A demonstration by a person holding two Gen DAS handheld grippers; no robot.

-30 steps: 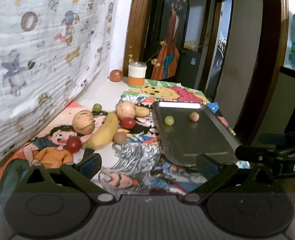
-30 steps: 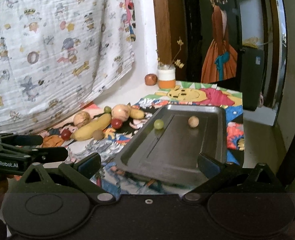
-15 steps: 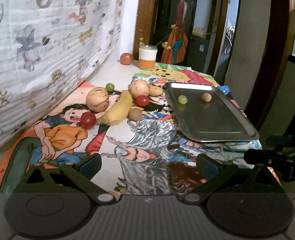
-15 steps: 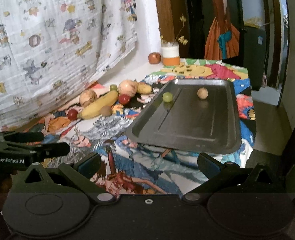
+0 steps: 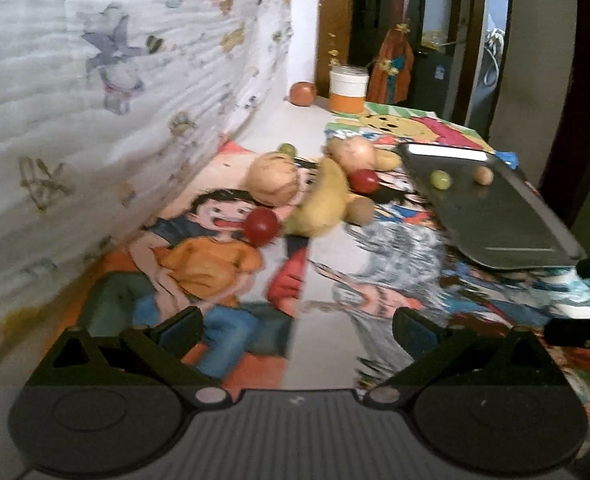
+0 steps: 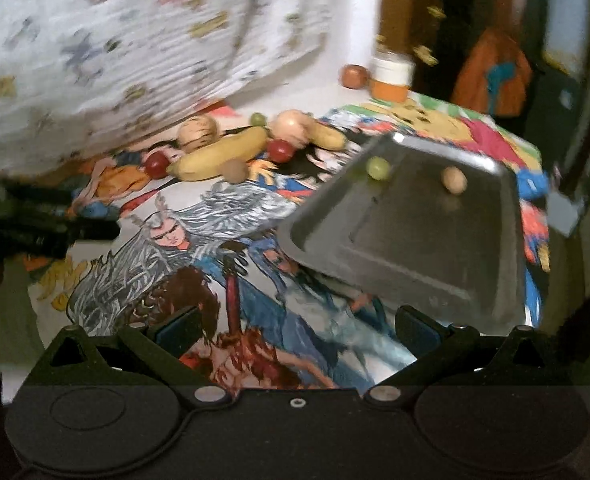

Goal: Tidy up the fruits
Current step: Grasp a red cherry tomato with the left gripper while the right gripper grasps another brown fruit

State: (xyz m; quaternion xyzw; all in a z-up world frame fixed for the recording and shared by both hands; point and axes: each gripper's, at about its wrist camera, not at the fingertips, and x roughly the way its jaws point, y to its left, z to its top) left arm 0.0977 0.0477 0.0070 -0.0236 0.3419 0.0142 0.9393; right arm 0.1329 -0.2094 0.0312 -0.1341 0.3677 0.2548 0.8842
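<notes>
A heap of fruit lies on the cartoon tablecloth: a yellow banana, a tan round fruit, a pale apple, two red cherry-like fruits, a small brown fruit and a green grape. The dark metal tray at the right holds a green grape and a small tan fruit. My left gripper is open and empty, short of the heap. My right gripper is open and empty, before the tray's near edge.
A patterned white cloth hangs along the left. A white and orange jar and a red apple stand at the far end. The table edge drops off right of the tray. The left gripper's body shows at the right wrist view's left.
Both grippers have moved forward over the table and tilted down; the fruit heap and the tray look closer. The fruits and tray have not moved. Both jaws stay open.
</notes>
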